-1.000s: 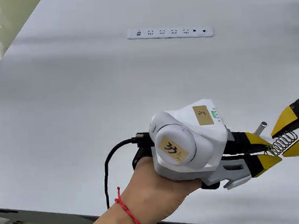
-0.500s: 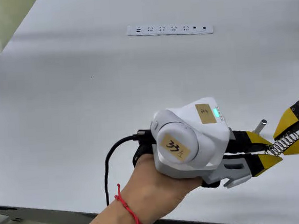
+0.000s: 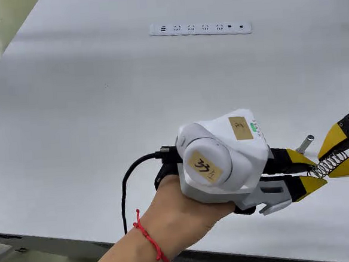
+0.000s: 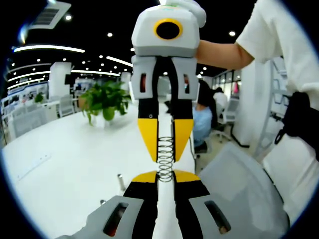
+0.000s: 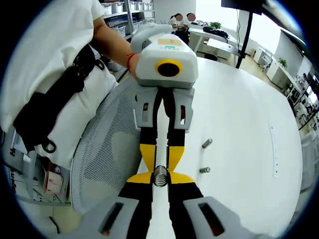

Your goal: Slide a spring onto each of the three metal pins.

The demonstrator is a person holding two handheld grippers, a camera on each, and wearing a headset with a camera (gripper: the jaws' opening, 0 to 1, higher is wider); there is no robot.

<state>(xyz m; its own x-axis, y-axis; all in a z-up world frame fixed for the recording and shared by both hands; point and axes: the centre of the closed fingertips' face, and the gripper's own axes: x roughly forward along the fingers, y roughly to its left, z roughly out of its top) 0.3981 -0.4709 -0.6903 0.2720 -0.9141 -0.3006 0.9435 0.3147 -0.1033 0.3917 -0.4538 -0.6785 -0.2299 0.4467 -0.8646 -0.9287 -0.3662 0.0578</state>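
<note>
We count one spring [image 3: 328,163], held in the air between both grippers above the white workbench [image 3: 131,110]. The left gripper [image 4: 165,175] pinches one end with narrow jaws and the right gripper [image 5: 159,177] clamps the other. A metal pin [image 5: 207,143] and a second pin [image 5: 204,170] stand nearby on the bench. One power strip [image 3: 200,28] lies well apart.

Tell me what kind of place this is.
Likely an open-plan office or lab: a big white table with a power strip, a potted plant, a mesh chair and ceiling strip lights.
</note>
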